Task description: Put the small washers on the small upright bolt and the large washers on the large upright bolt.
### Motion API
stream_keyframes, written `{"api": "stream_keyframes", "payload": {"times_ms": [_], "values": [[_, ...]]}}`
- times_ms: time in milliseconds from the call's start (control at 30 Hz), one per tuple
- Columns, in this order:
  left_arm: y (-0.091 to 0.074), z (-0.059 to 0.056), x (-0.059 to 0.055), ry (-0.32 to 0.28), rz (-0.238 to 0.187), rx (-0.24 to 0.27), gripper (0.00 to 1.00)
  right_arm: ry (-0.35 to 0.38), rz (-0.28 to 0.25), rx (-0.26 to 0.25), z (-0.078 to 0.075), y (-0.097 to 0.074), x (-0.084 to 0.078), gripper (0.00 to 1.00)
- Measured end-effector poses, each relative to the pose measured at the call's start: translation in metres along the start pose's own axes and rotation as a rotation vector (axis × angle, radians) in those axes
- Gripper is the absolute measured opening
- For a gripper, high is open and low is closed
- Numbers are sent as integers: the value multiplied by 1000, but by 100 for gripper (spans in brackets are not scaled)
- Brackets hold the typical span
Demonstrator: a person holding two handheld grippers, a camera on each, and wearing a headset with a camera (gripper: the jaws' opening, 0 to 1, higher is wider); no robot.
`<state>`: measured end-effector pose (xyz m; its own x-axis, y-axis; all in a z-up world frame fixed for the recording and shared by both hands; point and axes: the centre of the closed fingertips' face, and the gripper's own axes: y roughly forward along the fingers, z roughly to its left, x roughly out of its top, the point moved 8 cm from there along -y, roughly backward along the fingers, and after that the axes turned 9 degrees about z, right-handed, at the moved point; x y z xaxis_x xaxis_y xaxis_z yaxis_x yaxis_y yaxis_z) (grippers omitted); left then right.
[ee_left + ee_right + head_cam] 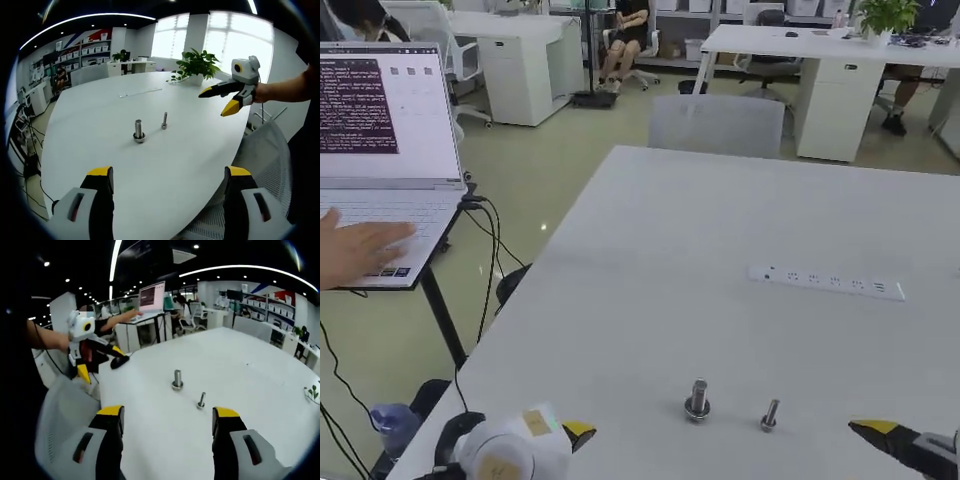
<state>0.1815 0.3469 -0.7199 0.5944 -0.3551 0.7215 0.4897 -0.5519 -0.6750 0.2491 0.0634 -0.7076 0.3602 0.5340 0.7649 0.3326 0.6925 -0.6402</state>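
Two bolts stand upright on the white table (720, 250): the large bolt (697, 400) and, just right of it, the small bolt (770, 414). In the head view my left gripper (570, 435) is at the bottom left corner, off the table's edge, and my right gripper (880, 435) is at the bottom right. In the left gripper view the left gripper (169, 175) is open and holds nothing, with the large bolt (138, 131) and small bolt (164, 120) ahead. My right gripper (168, 413) is also open with nothing between its fingers, facing the large bolt (177, 380) and small bolt (201, 400).
A white power strip (825, 283) lies farther back on the table. A grey chair (720, 125) stands at the far edge. A laptop (385, 110) sits on a stand to the left, with a person's hand (360, 250) on its keyboard. A potted plant (195, 65) stands at one table end.
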Motion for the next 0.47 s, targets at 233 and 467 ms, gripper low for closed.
{"api": "stream_keyframes", "payload": {"times_ms": [233,467], "values": [[1,-5,-7,-3,2,2,93,26,-14,-6,8,-3,-20,86],[1,-5,-14,-8,8,2,94,82,-48,0,14,-3,-24,97]]}}
